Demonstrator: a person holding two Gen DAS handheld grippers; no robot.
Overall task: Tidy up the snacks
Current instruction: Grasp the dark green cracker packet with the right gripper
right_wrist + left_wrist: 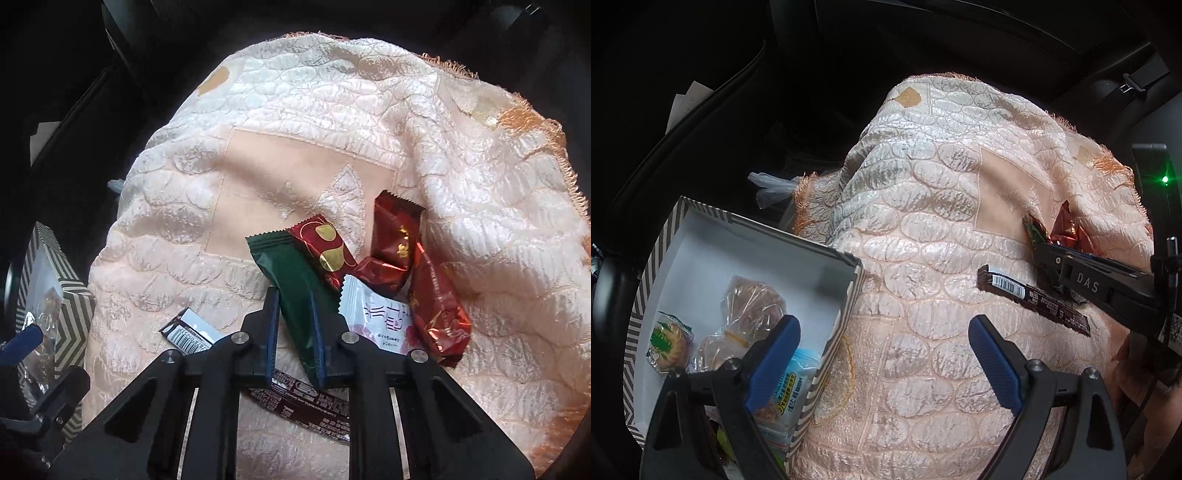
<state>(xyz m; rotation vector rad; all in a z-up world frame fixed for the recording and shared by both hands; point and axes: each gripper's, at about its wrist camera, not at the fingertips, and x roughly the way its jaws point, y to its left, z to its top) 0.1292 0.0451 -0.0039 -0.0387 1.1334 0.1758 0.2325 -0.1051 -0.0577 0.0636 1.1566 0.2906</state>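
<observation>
My right gripper is shut on a dark green snack packet that lies on the peach quilted cloth. Beside it lie a red packet with gold ovals, two dark red packets and a white packet. A dark brown bar with a barcode lies under the gripper; it also shows in the left wrist view. My left gripper is open and empty, above the edge of a striped box that holds wrapped snacks.
The cloth covers a rounded mound with a fringed edge. The striped box shows at the left in the right wrist view. Dark car-interior surfaces surround everything. A clear plastic bag pokes out behind the box.
</observation>
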